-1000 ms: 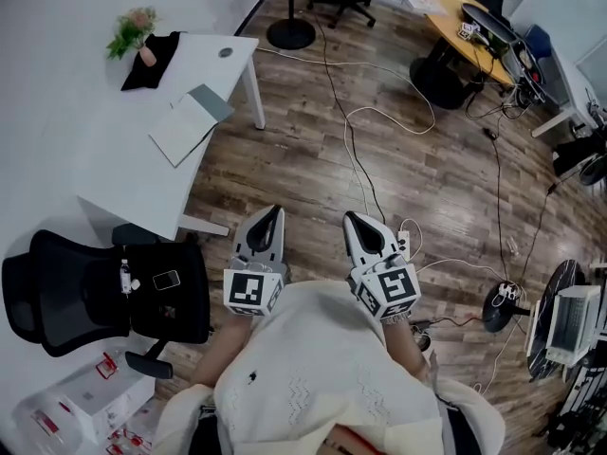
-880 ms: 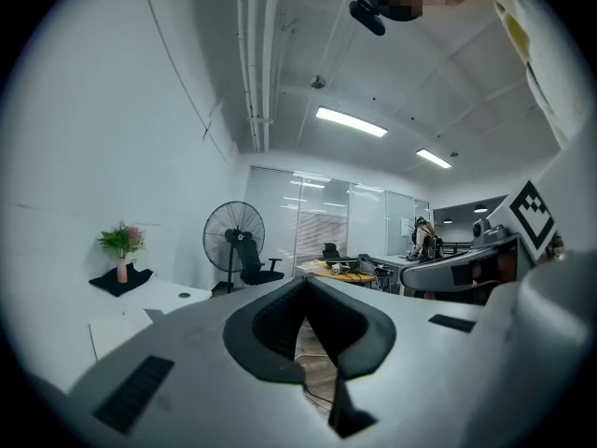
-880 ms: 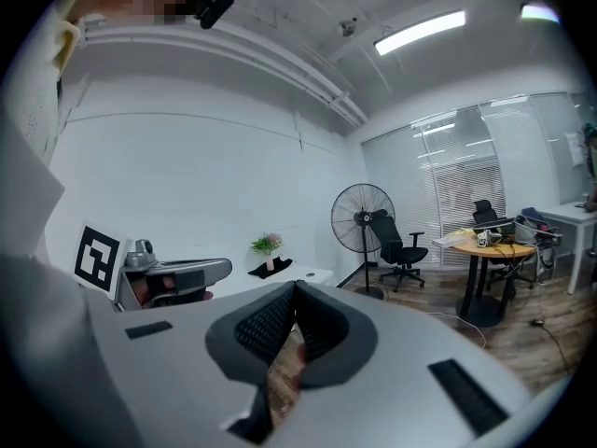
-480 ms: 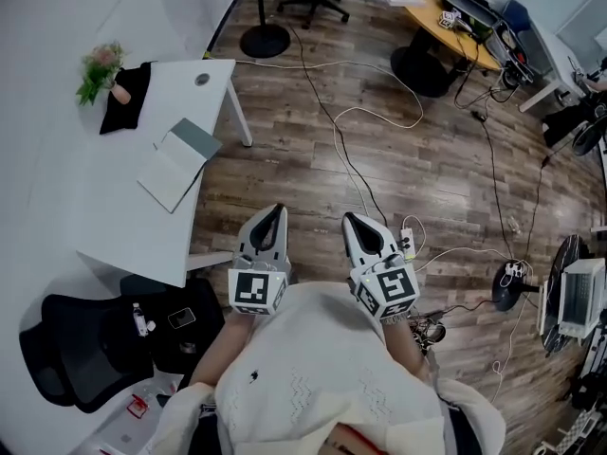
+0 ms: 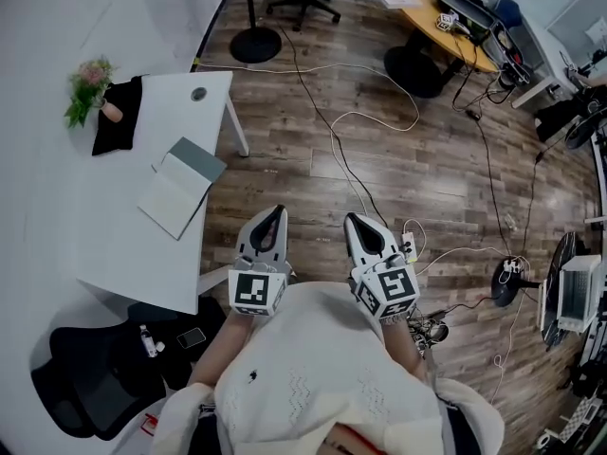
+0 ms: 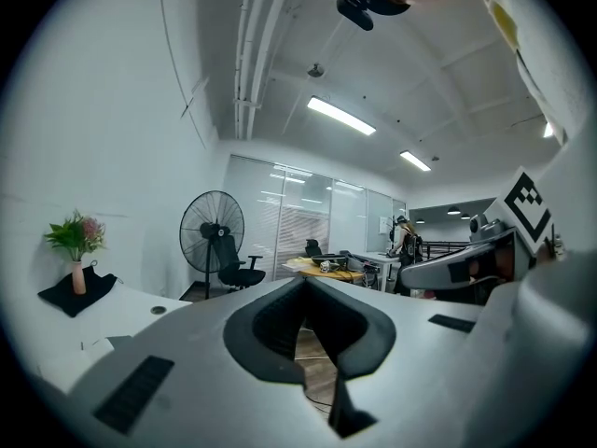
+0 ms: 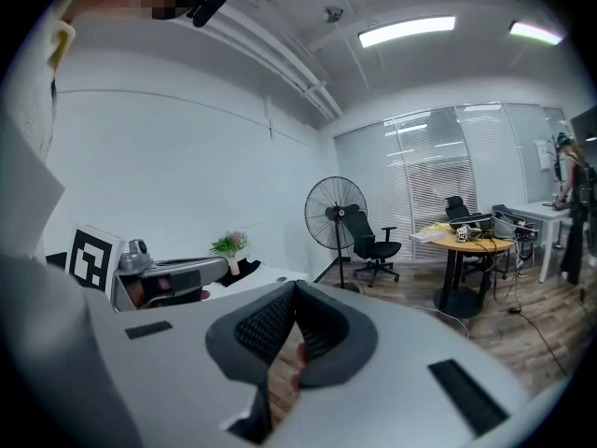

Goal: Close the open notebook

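Note:
The open notebook (image 5: 174,195) lies on the white table (image 5: 114,254) at the left of the head view, white pages up and a grey cover (image 5: 199,160) folded out at its far side. My left gripper (image 5: 273,214) and right gripper (image 5: 355,220) are held side by side close to my body, above the wooden floor and to the right of the table. Both are shut with nothing between the jaws. In the left gripper view the left gripper (image 6: 305,284) points level past the table's edge (image 6: 121,311). The right gripper (image 7: 293,289) points toward the fan.
A flower vase (image 5: 91,91) stands beside a black cloth (image 5: 119,114) at the table's far end. A black office chair (image 5: 90,377) carrying a phone (image 5: 192,337) sits at the table's near end. Cables (image 5: 351,150) cross the floor; a standing fan (image 5: 252,38) and a round yellow table (image 5: 438,12) stand farther off.
The table and notebook have slid down and nearer in the head view as I move forward. Both grippers keep their place before my body and stay shut.

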{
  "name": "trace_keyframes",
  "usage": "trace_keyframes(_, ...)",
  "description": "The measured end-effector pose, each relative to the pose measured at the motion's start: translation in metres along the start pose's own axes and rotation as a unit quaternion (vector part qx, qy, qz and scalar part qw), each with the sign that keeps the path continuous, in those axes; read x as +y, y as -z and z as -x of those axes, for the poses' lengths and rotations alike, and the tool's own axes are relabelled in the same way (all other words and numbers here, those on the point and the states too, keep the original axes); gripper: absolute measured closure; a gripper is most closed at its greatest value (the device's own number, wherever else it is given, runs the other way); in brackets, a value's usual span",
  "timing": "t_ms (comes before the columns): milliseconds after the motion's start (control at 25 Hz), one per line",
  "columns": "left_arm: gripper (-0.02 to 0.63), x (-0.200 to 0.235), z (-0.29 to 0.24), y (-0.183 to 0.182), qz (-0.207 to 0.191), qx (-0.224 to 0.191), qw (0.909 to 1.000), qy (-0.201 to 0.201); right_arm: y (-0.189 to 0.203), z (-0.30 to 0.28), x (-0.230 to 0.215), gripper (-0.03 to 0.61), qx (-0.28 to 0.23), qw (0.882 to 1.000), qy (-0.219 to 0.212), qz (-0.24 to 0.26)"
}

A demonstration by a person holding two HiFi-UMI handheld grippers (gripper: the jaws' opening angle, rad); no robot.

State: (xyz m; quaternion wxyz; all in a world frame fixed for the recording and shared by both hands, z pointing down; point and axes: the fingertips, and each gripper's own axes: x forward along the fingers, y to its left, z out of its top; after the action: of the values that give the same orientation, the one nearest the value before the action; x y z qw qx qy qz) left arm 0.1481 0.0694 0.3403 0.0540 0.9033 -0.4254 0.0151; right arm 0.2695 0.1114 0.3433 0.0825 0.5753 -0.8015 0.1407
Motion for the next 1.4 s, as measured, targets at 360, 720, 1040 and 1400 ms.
trace_keyframes(360, 0.601, 0.051, -0.013, 0.009, 0.021, 0.004, 0.9997, -0.009, -0.003, -0.046, 0.015, 0.577, 0.010, 1.000, -0.001, 0.002)
trace_keyframes(720, 0.601, 0.058, 0.000, 0.012, 0.021, 0.010, 0.9996, -0.016, -0.003, -0.050, 0.022, 0.577, 0.012, 1.000, 0.001, -0.010)
trace_keyframes(1040, 0.601, 0.080, 0.019, 0.016, 0.014, 0.015, 0.9982, -0.057, -0.009, -0.074, 0.043, 0.577, 0.015, 0.999, -0.042, 0.003)
trace_keyframes(1400, 0.601, 0.127, 0.010, 0.008, 0.013, 0.008, 0.9888, -0.148, -0.025, -0.140, 0.055, 0.577, 0.028, 0.991, -0.132, 0.025)
